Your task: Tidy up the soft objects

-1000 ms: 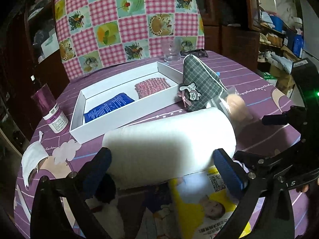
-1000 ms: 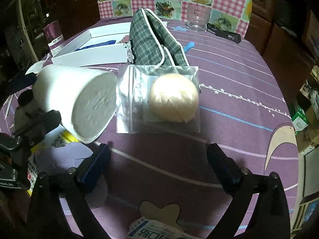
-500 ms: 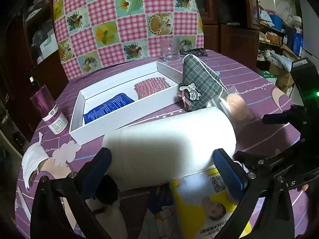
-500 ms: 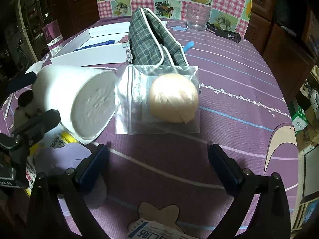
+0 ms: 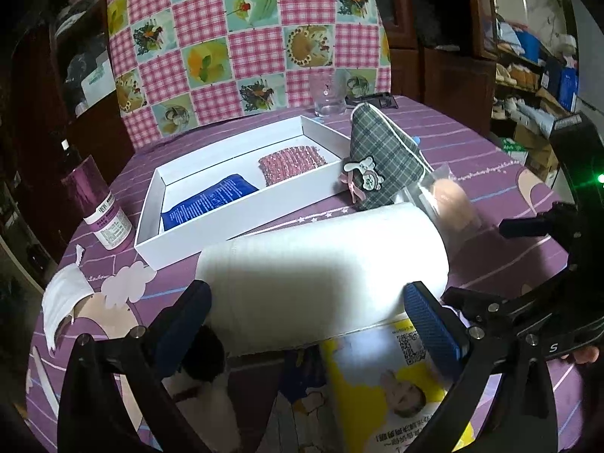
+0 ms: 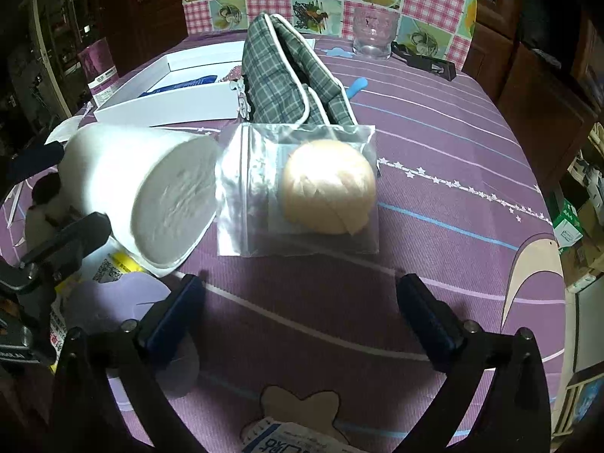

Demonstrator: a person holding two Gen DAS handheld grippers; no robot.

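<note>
A round table covered in a purple cartoon-print cloth (image 6: 434, 143) held a scatter of soft things. The left gripper (image 5: 307, 311) hung low over the near edge, its blue-padded jaws spread wide on either side of a white tissue roll (image 5: 324, 268) that lay on its side. Whether the pads touched the roll could not be told. Part of the roll rested on a yellow baby-picture package (image 5: 400, 381), and a black-and-white plush piece (image 5: 207, 370) lay under the roll's left end.

Beyond the roll sat a white shallow box (image 5: 241, 211). Inside it, a blue printed packet (image 5: 209, 204) lay to the left and a pink knitted cloth (image 5: 292, 162) to the right. A grey plaid pouch (image 5: 381, 158) with a small bunny charm stood just right of the box. A purple labelled bottle (image 5: 104, 204) stood left of the box, and a clear drinking glass (image 5: 328, 94) stood at the far side. A white face mask (image 5: 60, 302) lay near the table's left edge.

The right gripper (image 6: 305, 313) hovered above bare cloth with its jaws spread apart, holding nothing. Just beyond it lay a clear zip bag (image 6: 298, 188) containing a beige round sponge (image 6: 328, 187), touching the roll's flat end and the pouch's near end.
</note>
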